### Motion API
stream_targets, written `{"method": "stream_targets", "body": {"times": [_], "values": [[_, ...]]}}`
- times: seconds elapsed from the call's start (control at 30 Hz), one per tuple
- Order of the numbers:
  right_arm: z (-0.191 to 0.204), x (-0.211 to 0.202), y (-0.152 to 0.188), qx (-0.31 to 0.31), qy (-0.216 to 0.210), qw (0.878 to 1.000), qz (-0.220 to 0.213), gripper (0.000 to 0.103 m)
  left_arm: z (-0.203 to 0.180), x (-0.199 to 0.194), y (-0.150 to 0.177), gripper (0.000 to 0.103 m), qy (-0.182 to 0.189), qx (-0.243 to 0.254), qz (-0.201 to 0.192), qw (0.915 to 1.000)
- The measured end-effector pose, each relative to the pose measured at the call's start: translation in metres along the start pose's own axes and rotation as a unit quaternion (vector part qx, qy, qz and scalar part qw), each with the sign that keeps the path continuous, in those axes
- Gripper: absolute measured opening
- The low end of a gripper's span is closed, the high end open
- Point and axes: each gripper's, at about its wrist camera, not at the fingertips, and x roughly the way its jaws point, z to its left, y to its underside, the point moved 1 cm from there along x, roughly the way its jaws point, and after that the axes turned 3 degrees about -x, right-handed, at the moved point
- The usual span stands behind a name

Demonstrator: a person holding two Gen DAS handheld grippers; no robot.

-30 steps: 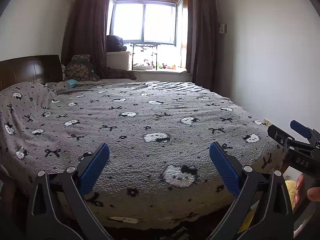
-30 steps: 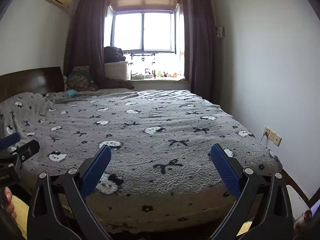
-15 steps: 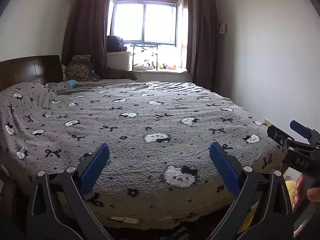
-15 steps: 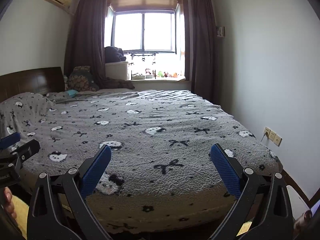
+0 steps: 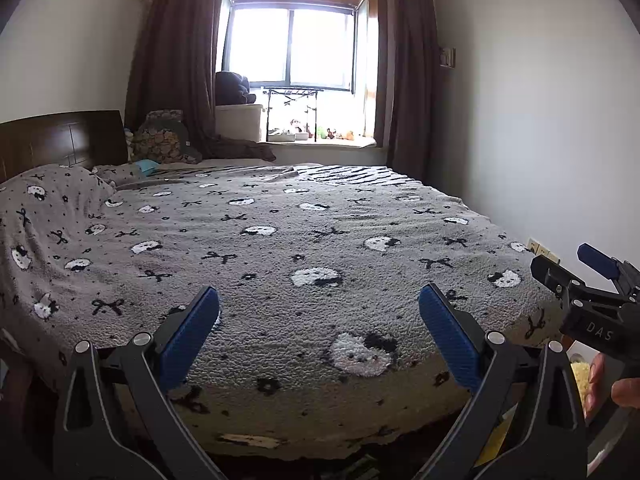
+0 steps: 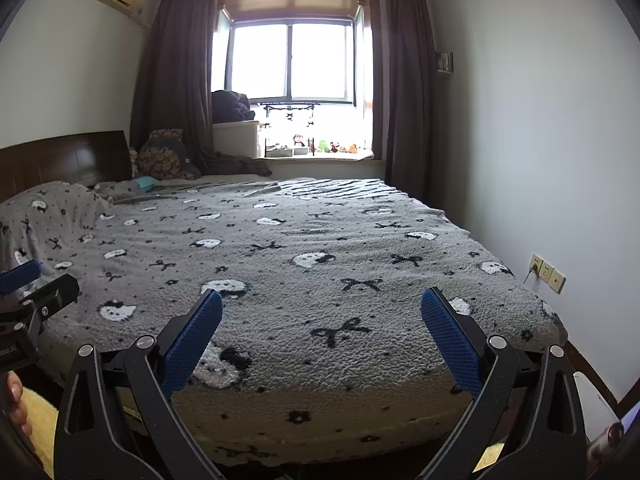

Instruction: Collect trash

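Observation:
I see no trash in either view. My left gripper (image 5: 319, 304) is open and empty, held at the foot of a bed (image 5: 280, 240) covered by a grey blanket with cat faces and bows. My right gripper (image 6: 321, 304) is open and empty too, beside the left one at the same foot edge of the bed (image 6: 320, 248). The right gripper also shows at the right edge of the left wrist view (image 5: 576, 276), and the left gripper at the left edge of the right wrist view (image 6: 36, 284).
A dark wooden headboard (image 5: 60, 140) and a covered pillow (image 5: 48, 200) are at the left. A window sill (image 6: 320, 152) with small toys, a white box (image 6: 236, 138) and dark curtains stand behind the bed. A white wall with sockets (image 6: 548, 272) runs along the right.

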Motion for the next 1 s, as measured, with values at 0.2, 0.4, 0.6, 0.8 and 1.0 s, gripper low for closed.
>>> {"method": "stream_targets", "body": {"times": [0.2, 0.4, 0.6, 0.8, 1.0], "values": [[0.0000, 0.0010, 0.0000, -0.001, 0.000, 1.000, 0.001, 0.100, 0.0007, 0.0000, -0.0001, 0.095, -0.001, -0.001, 0.001, 1.0000], [-0.0006, 0.0015, 0.0000, 0.000, -0.001, 1.000, 0.001, 0.100, 0.0008, 0.0003, 0.0000, 0.095, -0.002, -0.001, 0.002, 1.0000], [-0.0014, 0.0012, 0.0018, 0.003, 0.002, 1.000, 0.001, 0.100, 0.0011, 0.0009, 0.0012, 0.095, 0.001, -0.002, 0.002, 1.0000], [-0.0019, 0.0010, 0.0028, 0.003, 0.003, 1.000, 0.002, 0.100, 0.0020, 0.0005, 0.0015, 0.095, -0.007, -0.005, 0.001, 1.0000], [-0.0012, -0.0010, 0.0040, 0.003, 0.001, 1.000, 0.003, 0.100, 0.0005, -0.0013, 0.0013, 0.095, 0.008, -0.008, -0.001, 0.9999]]}}
